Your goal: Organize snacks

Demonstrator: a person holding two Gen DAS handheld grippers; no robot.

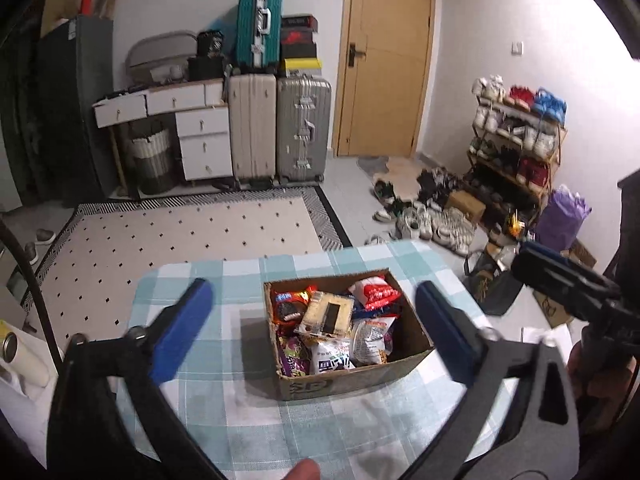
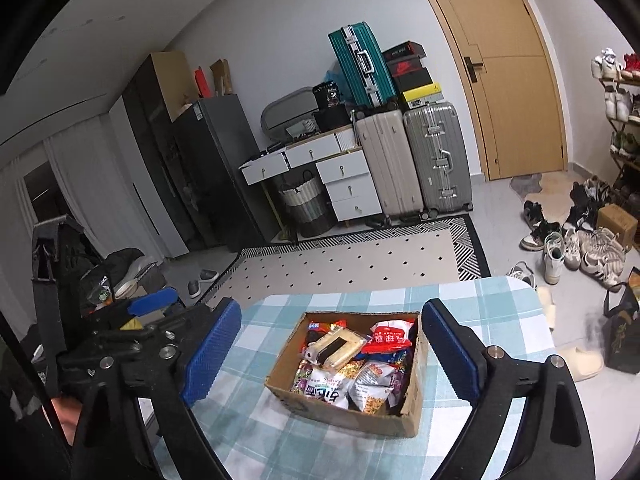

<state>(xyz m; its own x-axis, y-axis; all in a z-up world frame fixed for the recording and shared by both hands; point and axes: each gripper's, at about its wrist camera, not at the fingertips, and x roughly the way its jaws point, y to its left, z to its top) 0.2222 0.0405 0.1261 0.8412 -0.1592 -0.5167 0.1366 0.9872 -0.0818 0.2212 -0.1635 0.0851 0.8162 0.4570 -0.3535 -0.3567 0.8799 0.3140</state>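
An open cardboard box (image 1: 348, 378) (image 2: 340, 414) full of snack packets stands on the table with the teal check cloth (image 1: 224, 400) (image 2: 260, 440). On top lie a red packet (image 1: 376, 292) (image 2: 390, 338), a cream pack with a black stripe (image 1: 326, 314) (image 2: 336, 346) and a white bag (image 1: 330, 356) (image 2: 326, 392). My left gripper (image 1: 312, 285) hovers above and in front of the box, open and empty. My right gripper (image 2: 331, 304) also hangs open over the near side with nothing between its blue pads. Each gripper shows at the edge of the other's view: the right gripper (image 1: 536, 258), the left gripper (image 2: 156, 300).
Beyond the table lie a dotted rug (image 1: 188, 232), suitcases (image 1: 280, 128) and white drawers (image 1: 200, 132) by the wall, and a wooden door (image 1: 386, 60). Shoes (image 1: 424, 216) and a shoe rack (image 1: 516, 140) crowd the right floor. A white can (image 1: 20, 360) stands at left. A dark bag (image 2: 624, 332) sits on the floor.
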